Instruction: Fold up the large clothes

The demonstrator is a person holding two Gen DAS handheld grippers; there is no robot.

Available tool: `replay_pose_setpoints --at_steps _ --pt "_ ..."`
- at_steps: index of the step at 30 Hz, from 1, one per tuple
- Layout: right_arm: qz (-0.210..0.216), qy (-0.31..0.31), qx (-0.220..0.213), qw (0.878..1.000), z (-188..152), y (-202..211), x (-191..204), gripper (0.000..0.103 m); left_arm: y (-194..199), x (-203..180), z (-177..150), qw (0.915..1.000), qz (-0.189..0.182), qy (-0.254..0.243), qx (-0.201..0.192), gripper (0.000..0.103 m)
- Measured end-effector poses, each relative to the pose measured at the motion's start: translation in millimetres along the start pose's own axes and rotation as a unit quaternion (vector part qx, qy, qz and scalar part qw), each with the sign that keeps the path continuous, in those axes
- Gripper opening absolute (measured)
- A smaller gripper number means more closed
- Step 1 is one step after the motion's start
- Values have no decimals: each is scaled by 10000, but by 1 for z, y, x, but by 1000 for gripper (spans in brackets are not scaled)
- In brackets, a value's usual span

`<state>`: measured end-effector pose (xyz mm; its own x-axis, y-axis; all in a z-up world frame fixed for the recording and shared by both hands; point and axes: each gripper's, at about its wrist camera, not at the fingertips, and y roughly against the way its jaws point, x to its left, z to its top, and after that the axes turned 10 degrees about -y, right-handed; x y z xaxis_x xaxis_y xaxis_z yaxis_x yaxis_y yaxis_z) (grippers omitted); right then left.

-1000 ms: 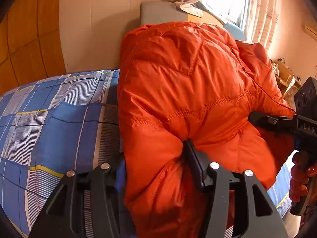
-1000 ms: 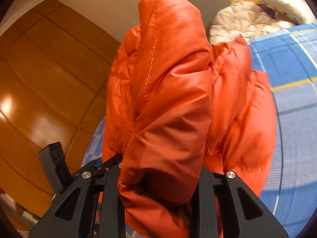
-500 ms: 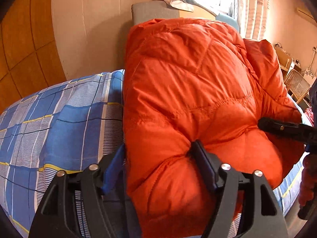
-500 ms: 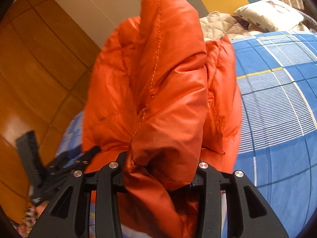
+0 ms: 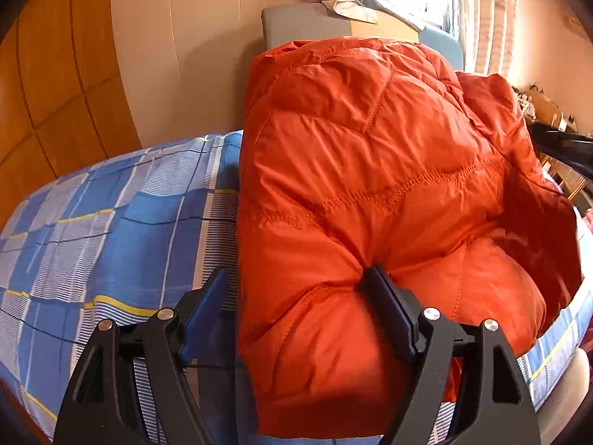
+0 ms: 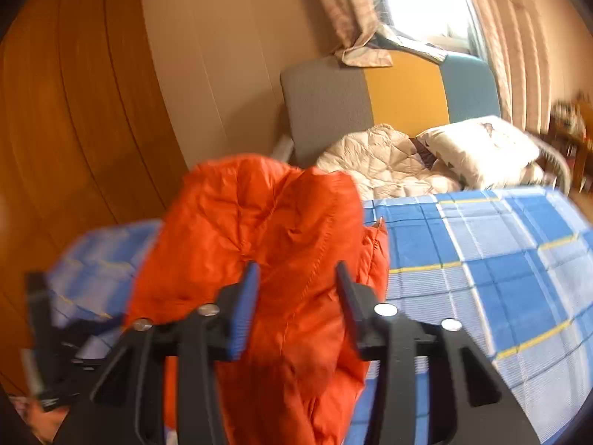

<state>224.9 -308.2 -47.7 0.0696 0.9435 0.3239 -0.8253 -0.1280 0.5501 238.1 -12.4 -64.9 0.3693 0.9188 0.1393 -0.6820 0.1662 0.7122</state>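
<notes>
Jacket (image 5: 370,193) — bed's (image 5: 111,222) edge.

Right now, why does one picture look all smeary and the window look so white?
Right wrist view: the whole frame is smeared by motion blur, worst at the left edge and over the orange jacket; the window is blown out to plain white. Left wrist view: sharp, with the jacket's stitching crisp, though its window is glary too. Both views: fisheye bending curves the walls and the blue checked bedsheet.

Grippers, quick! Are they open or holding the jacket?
Left gripper: open, jaws just been opening; jacket between them, not pinched.
Right gripper: jaws just been closing with jacket between; too blurred to tell the grip.
</notes>
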Motion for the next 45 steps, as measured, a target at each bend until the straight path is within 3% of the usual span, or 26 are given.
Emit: replay_pose_setpoints --at_steps 2,4,11,14,16,17,18,23,25,27,32,34,35,36,39,45 --pt "-505 171 327 9980 -7 -22 5 27 1 -3 1 9999 142 -41 52 81" --pt "-736 68 688 9949 -14 -48 -1 27 0 -5 3 9997 216 42 135 84" --pt "-836 -154 983 9915 -33 -74 -15 26 -11 -1 4 9985 108 464 270 89" --pt "-714 -270 940 9926 -25 -57 -13 26 -4 -1 5 9981 232 477 325 92" --pt "-587 -380 743 9948 -23 -36 -11 32 8 -2 5 9977 421 448 276 101" --pt "-593 -394 645 9954 -24 -25 -10 50 12 -3 5 9976 465 436 262 101" --pt "-637 -385 564 9956 -26 -16 -6 60 18 -5 3 9976 512 418 226 101" --pt "-582 -191 190 9979 -46 34 14 60 51 -18 -7 9968 706 375 27 101" --pt "-616 -175 58 9979 -56 49 19 61 66 -22 -14 9943 996 358 -94 101" --pt "-708 -187 -44 9973 -66 64 21 68 77 -26 -19 9926 1166 313 -136 101" --pt "-638 -110 -175 9977 -87 92 26 71 112 -34 -35 9924 1166 261 -304 101" --pt "-658 -12 -203 9976 -94 103 32 80 121 -34 -41 9938 1013 312 -335 101" --pt "-674 -10 -242 9974 -97 107 31 92 124 -31 -44 9940 967 359 -355 101" --pt "-645 -45 -295 9975 -101 114 32 94 129 -29 -47 9946 859 456 -360 101" --pt "-641 -9 -300 9975 -111 125 34 94 137 -22 -54 9957 519 680 -353 101" --pt "-730 -54 -444 9963 -123 148 34 99 157 -21 -69 9943 665 706 -451 101"
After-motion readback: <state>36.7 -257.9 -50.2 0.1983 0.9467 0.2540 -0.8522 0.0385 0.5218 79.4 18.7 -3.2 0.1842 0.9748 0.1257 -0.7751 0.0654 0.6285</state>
